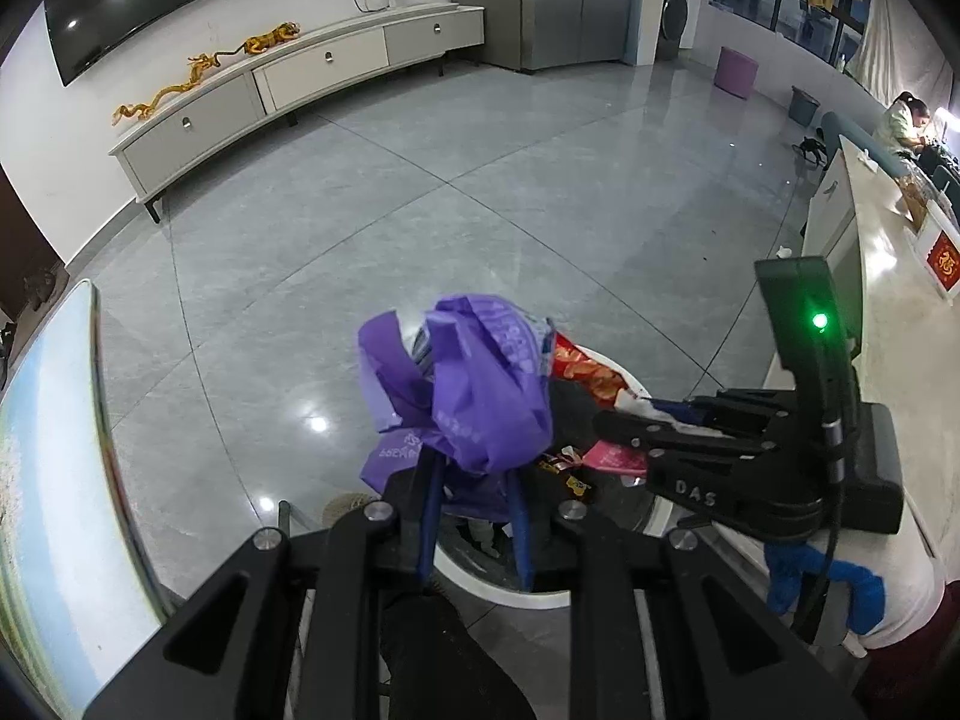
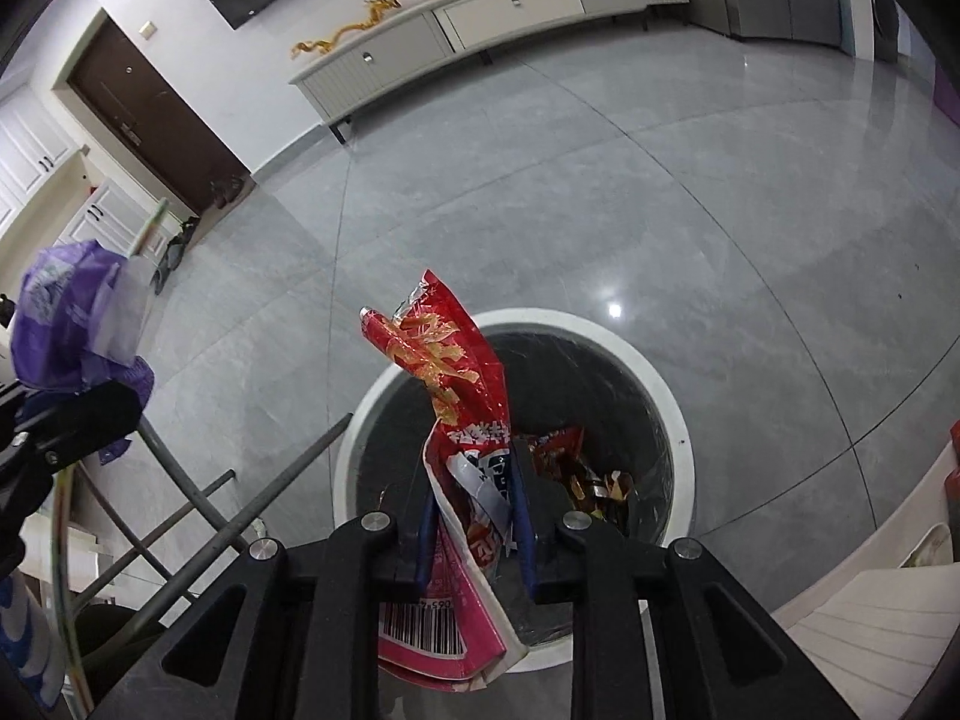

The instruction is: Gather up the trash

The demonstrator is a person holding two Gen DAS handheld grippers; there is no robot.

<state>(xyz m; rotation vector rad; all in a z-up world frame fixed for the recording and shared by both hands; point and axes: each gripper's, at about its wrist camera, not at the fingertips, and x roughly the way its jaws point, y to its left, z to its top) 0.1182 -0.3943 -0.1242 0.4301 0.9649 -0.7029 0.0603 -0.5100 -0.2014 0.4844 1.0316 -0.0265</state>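
My left gripper (image 1: 474,492) is clamping its blue fingers (image 1: 429,516) on a crumpled purple plastic bag (image 1: 468,384), holding it over the near rim of the white round bin (image 1: 606,360). My right gripper (image 2: 474,504) is pinching a red snack wrapper (image 2: 447,372) between its fingers (image 2: 522,516), the wrapper standing upright over the left part of the bin (image 2: 660,384). Wrappers (image 2: 594,480) are lying inside, on the black liner. The bin is standing on the grey tiled floor (image 2: 600,192). A pale desk (image 1: 888,300) is running along the right.
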